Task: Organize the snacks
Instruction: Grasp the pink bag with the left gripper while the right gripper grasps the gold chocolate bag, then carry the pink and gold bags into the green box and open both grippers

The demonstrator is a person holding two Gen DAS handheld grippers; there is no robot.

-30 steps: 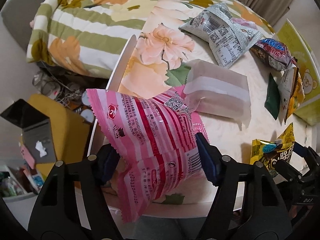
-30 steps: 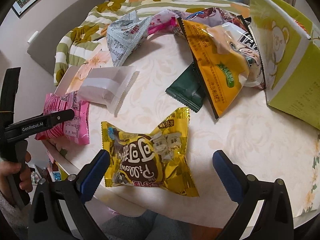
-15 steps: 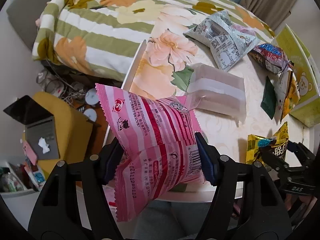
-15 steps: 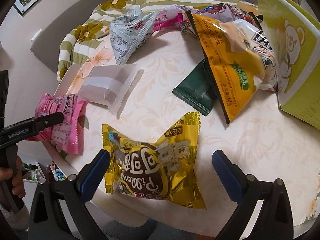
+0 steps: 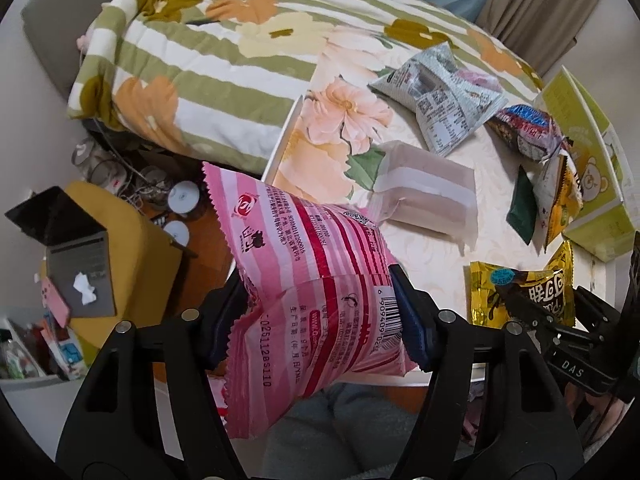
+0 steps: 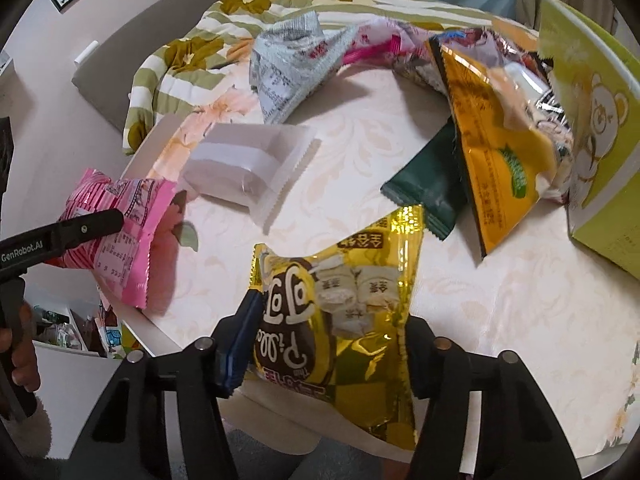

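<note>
On the black arm of your left tongs (image 6: 60,236), at nine o'clock in the right wrist view, you can read "GenRobot.AI". "DAS" stands on the black body of your right tongs (image 5: 572,364). The pink striped plastic snack bag (image 5: 316,276) carries the stamped code "025112BS110" and a barcode beginning "6 909409".

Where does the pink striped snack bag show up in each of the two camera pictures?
Left wrist view: the pink striped snack bag fills the lower centre, clamped between the left gripper pads.
Right wrist view: the same bag sits at the left edge, beside the table.
Shared landmark: the white frosted packet lies on the table just beyond the bag in both.
</note>
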